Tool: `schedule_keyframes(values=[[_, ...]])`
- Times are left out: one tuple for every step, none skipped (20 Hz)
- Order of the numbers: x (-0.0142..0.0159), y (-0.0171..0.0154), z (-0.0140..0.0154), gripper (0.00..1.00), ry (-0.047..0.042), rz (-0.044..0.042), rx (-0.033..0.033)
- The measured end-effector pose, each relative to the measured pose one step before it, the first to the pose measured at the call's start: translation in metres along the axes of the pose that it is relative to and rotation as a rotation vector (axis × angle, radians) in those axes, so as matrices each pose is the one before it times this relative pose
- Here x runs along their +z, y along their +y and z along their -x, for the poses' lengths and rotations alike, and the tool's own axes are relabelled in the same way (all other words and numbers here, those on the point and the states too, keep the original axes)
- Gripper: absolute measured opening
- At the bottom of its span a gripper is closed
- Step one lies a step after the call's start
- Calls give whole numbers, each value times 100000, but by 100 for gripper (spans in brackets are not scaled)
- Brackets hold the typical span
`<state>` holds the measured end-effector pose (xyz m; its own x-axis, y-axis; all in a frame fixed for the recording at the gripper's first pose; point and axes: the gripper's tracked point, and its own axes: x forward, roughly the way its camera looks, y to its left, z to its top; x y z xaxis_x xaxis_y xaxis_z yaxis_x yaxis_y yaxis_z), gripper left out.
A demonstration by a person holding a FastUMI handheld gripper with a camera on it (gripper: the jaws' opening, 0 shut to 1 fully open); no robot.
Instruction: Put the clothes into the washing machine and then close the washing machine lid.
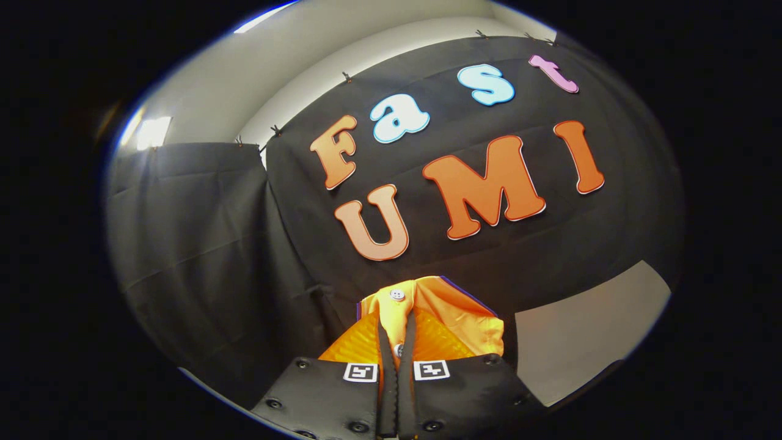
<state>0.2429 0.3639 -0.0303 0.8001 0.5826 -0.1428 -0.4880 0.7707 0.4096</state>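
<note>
Between the fingers, orange garment (427, 311) pinched, gripper (397, 342) nearly closed on it, black cloth wall (201, 244) beyond at 12 o'clock, pale surface (580, 330) at 3 o'clock.

1. Hand-held gripper (397, 342): fingers (386, 360) drawn together side by side, both pressing on an orange garment (455, 318) pinched between them.
2. Garment: rises beyond the fingertips, bunched and folded; one white button (397, 294) near its top, a second button just beside the fingers, lower down.
3. Background: black cloth wall (201, 244) hung by clips; a pale surface (580, 330) to the right of the garment; white ceiling (293, 67) above the cloth.
</note>
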Motion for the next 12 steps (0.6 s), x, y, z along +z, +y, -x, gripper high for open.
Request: schedule_keyframes(values=[[-1035, 658, -793, 8, 814, -135, -59], [-875, 502, -812, 8, 893, -252, 6], [-1005, 480, -900, 8, 1024, 272, -359], [-1029, 215, -929, 8, 1090, 722, -719], [-1007, 350, -705, 8, 848, 601, -1001], [-896, 330, -862, 8, 842, 465, -1009], [-1090, 269, -892, 8, 922, 545, -1191], [-1225, 98, -827, 8, 1166, 749, -1469], [-1386, 172, -661, 8, 1224, 688, -1598], [-1270, 73, -617, 8, 1114, 467, -1443], [-1125, 120, -831, 8, 1202, 1045, -1210], [-1041, 57, -779, 8, 904, 1418, -1216]])
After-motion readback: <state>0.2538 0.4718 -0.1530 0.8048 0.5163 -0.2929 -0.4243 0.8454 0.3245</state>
